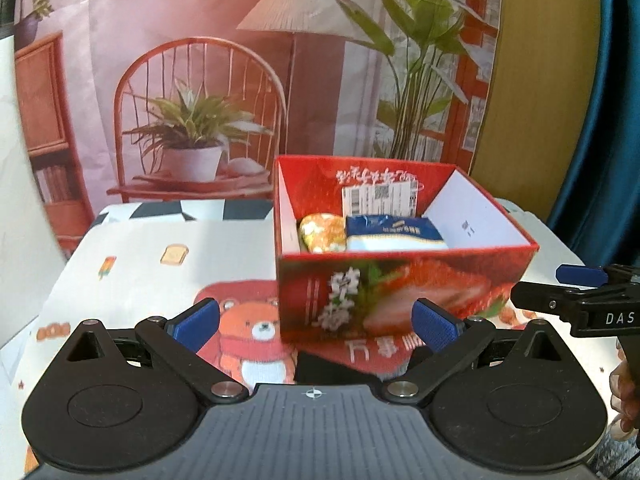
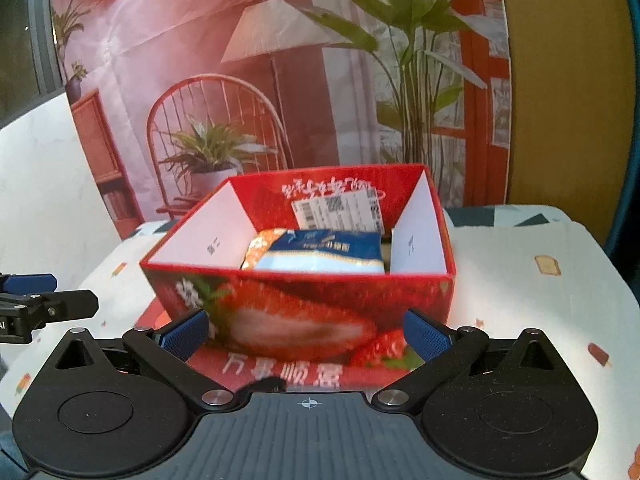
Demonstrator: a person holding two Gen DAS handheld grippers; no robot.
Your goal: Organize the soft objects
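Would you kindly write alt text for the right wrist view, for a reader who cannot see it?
An open red strawberry-print box sits on a patterned tablecloth, holding a blue-and-white soft packet and a yellow-orange packet beside it. The right gripper is open and empty just in front of the box, with the left gripper at the left edge.

A blue-white packet (image 2: 318,254) and yellow packet (image 1: 322,234) lie inside the red box (image 2: 304,312).
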